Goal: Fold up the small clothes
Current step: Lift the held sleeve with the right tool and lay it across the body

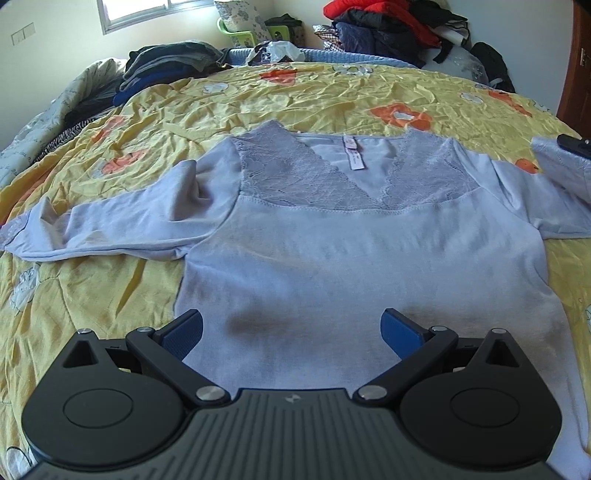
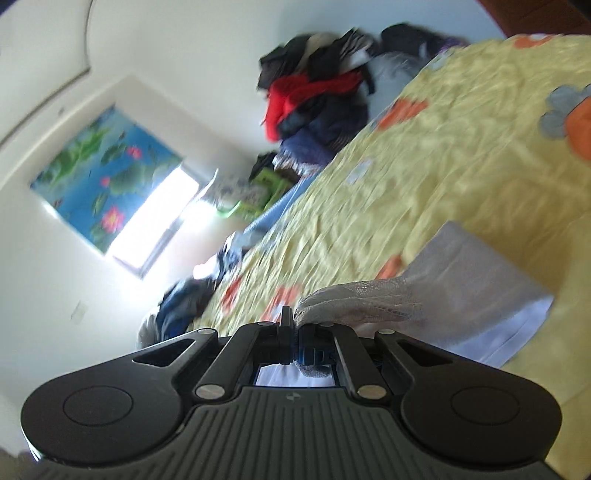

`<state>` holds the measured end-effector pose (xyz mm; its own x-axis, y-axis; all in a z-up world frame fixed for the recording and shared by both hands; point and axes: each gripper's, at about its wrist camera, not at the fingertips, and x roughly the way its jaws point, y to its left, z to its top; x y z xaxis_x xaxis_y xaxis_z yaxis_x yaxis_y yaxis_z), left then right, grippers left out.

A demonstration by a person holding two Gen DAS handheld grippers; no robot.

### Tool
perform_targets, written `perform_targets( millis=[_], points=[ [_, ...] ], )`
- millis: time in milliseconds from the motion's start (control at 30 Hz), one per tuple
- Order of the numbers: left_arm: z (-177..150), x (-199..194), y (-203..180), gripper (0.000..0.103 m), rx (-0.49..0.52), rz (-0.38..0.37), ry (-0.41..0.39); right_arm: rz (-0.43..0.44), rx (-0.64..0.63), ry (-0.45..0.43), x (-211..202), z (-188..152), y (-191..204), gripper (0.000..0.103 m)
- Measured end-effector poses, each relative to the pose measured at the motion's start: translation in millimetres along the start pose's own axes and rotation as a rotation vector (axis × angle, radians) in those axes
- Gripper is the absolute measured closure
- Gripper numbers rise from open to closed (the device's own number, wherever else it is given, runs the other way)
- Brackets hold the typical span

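One light blue top (image 1: 369, 258) lies flat, front side up, on the yellow bed cover (image 1: 332, 92) with orange flowers. Its lace neck part (image 1: 295, 173) points away from the camera and one small label (image 1: 354, 155) shows inside the neck. The left sleeve (image 1: 110, 229) is spread out on the cover. The left gripper (image 1: 291, 328) hangs over the lower part of the top with its two fingers wide apart and nothing between them. The right gripper (image 2: 293, 325) is pressed together on the lace cuff of the right sleeve (image 2: 369, 302) and holds it lifted above the cover. Behind the bed stands one green basket (image 1: 240, 35); what is in it I cannot tell. Two heaps of dark clothes are visible: one on the bed (image 1: 166, 62), one by the wall with a red piece on top (image 1: 388, 26).
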<state>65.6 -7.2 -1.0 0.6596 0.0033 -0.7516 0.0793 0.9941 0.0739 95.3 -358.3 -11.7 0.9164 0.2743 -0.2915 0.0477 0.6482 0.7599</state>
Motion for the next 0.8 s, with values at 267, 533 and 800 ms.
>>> perform_targets(
  millis=[267,533,800],
  points=[
    [1.0,6.0,20.1,0.000,-0.053,0.025,0.017,-0.007,-0.165,0.083,14.9,-42.8,51.7,0.095],
    [-2.9,7.0,29.6,0.000,-0.064,0.029,0.018,0.019,-0.218,0.142,30.7,-68.2,85.9,0.095],
    [-4.4,9.1,38.0,0.000,-0.077,0.027,0.018,0.027,-0.299,0.198,47.4,-88.9,112.2,0.095]
  ],
)
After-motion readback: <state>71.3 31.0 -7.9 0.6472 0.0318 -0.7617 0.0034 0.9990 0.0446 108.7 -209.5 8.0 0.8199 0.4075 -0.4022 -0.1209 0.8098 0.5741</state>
